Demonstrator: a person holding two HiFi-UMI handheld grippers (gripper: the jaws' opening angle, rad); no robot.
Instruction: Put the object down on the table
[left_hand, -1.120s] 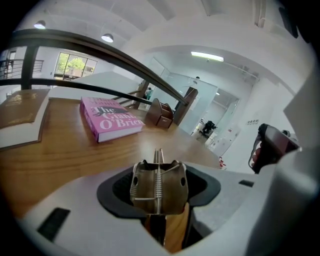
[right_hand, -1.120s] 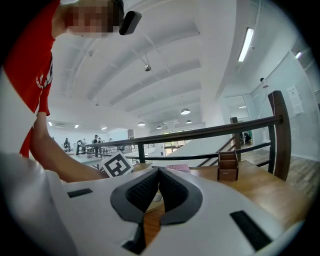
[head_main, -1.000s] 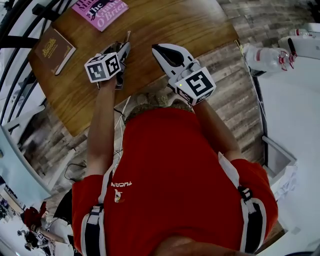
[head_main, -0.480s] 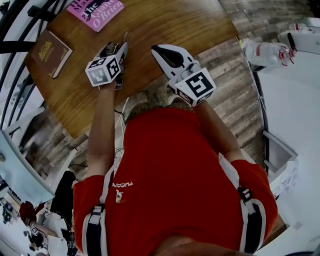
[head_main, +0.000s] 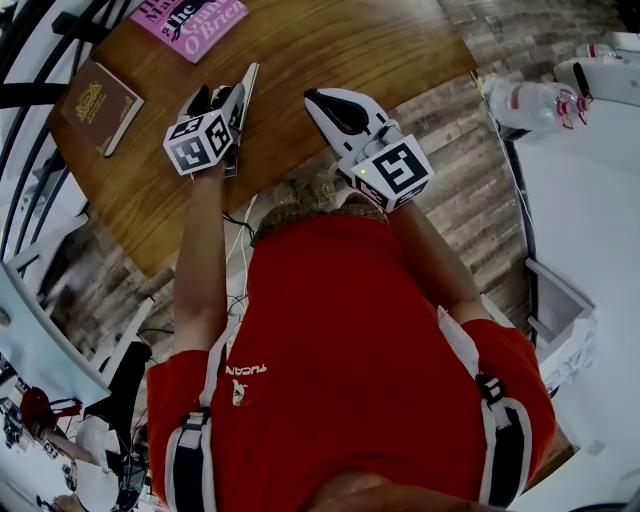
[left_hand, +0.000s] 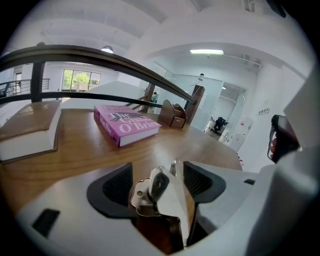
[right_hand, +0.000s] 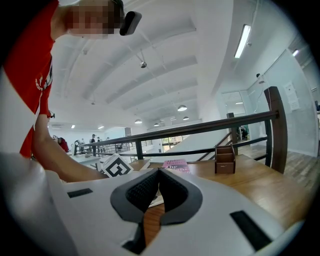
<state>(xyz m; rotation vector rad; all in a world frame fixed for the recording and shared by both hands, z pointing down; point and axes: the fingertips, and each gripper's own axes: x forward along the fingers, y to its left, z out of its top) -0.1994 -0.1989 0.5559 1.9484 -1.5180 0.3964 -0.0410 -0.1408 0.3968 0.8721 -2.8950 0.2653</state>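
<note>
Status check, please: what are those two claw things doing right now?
Left gripper jaws just been opening, clipboard upright between them, over table. Right gripper shut, empty. Pink book well clear.

My right gripper (right_hand: 159, 171) points almost level across the wooden table (right_hand: 260, 190), its two dark ribbed pads closed tip to tip with nothing held between them. Past the jaws, a pink book (right_hand: 176, 164) lies flat on the table and a small brown wooden box (right_hand: 224, 159) stands upright to its right, apart from it, with a dark railing (right_hand: 210, 126) running behind both. At the left my other forearm (right_hand: 60, 160) reaches in below my red shirt (right_hand: 40, 75), and a white ceiling with a strip light (right_hand: 243, 41) fills the upper part.
</note>
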